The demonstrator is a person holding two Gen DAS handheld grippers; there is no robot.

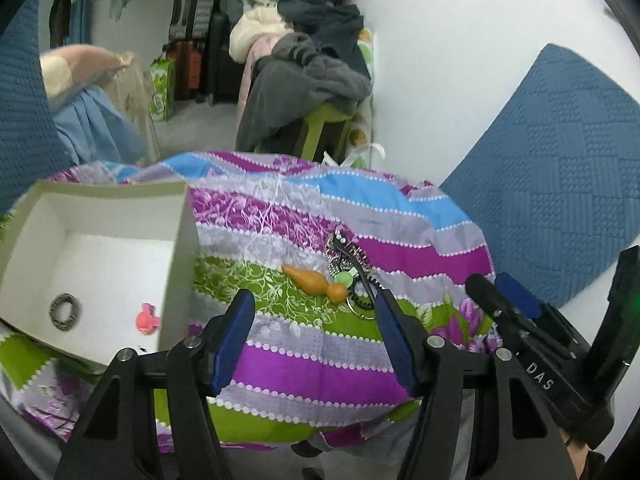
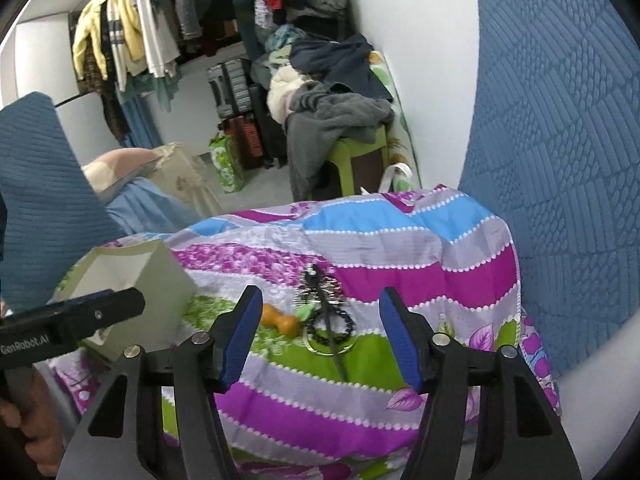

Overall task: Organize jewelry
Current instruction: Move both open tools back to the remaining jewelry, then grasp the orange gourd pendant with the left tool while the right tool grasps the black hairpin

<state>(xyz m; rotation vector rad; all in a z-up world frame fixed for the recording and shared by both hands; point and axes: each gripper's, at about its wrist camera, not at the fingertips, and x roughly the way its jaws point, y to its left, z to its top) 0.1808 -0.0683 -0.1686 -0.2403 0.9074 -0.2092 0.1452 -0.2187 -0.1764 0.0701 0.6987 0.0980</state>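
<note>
With both the left gripper (image 1: pixel 314 306) and right gripper (image 2: pixel 320 304) spread wide and empty, the jewelry pile (image 2: pixel 326 312) lay just ahead between the right jaws, best taken one piece at a time for the box (image 1: pixel 178 248).

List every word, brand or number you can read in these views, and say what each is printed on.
"DAS" – white letters on the black body of the right gripper, seen in the left wrist view.
"GenRobot.AI" – white letters on the black body of the left gripper, at the left edge of the right wrist view; the first letter is cut off.
Print on the green bag on the floor: too blurred to read.
</note>
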